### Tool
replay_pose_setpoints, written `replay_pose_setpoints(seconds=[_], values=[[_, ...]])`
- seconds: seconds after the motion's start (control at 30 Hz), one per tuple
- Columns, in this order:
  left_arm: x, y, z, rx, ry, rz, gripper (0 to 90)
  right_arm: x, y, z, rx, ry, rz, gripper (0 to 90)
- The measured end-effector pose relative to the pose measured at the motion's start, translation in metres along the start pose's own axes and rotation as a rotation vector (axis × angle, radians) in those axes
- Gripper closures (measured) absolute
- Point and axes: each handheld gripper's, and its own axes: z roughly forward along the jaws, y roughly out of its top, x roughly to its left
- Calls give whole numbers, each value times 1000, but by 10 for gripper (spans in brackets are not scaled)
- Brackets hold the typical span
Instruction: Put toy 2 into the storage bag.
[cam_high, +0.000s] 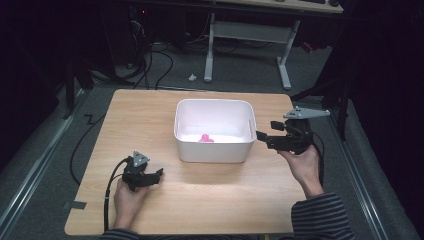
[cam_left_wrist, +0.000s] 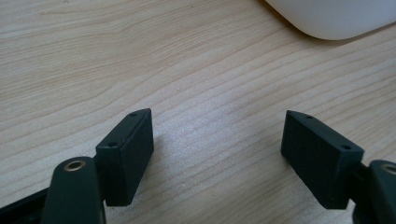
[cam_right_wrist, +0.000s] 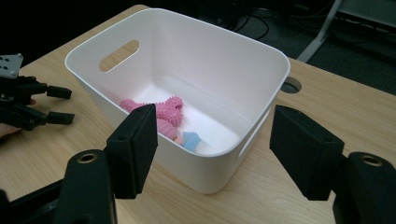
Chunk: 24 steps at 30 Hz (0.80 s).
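A pink spiky toy (cam_right_wrist: 163, 112) lies on the floor of the white bin (cam_high: 215, 150) at desk (cam_high: 210, 200) centre. The right gripper (cam_high: 262, 137) at 3 o'clock and the left gripper (cam_high: 159, 173) at 8 o'clock both have spread, empty fingers (cam_right_wrist: 135, 149).

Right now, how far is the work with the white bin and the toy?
The pink toy already lies inside the white bin. Both the left gripper and right gripper are open and hold nothing. Nothing else waits on the table, so little seems left.
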Motion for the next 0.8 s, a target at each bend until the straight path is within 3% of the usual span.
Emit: replay_pose_setpoints(seconds=[0.33, 0.47, 0.57, 0.8], values=[[0, 0, 0, 0, 0, 0, 256, -6, -14, -23, -33, -38, 11, 335], [0, 0, 0, 0, 0, 0, 256, -10, -26, -32, -40, -54, 32, 336], [0, 0, 0, 0, 0, 0, 256, -10, -32, -38, -35, -92, 18, 339], [0, 0, 0, 0, 0, 0, 256, -11, -49, -50, -51, -110, 40, 345]])
